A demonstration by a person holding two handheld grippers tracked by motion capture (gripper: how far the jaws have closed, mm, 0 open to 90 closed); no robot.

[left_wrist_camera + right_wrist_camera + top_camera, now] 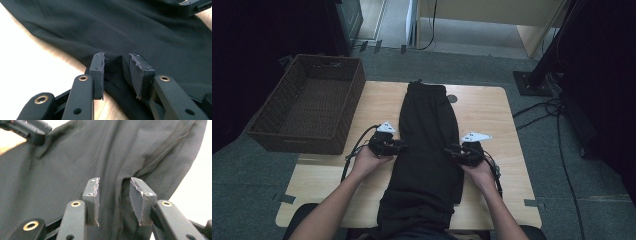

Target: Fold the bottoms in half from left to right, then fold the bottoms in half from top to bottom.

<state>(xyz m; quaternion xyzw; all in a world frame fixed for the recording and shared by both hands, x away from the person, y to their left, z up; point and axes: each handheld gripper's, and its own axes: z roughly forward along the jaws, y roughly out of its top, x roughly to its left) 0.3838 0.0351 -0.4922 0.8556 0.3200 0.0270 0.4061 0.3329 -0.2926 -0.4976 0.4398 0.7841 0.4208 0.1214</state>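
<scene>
Black trousers (427, 145) lie lengthwise down the middle of the wooden table (492, 115), waistband at the far end and legs hanging over the near edge. My left gripper (399, 146) is at the cloth's left edge, my right gripper (451, 151) at its right edge, both about halfway along. In the left gripper view, the left gripper (116, 56) is open with the trousers' (125, 27) edge lying between its pads. In the right gripper view, the right gripper (113, 180) is open around a raised fold of the trousers (75, 157).
A dark wicker basket (307, 105) stands at the table's left, partly overhanging it. A small grey disc (452, 98) lies near the waistband. Cables (557, 130) and a black stand base (532, 82) lie on the carpet to the right.
</scene>
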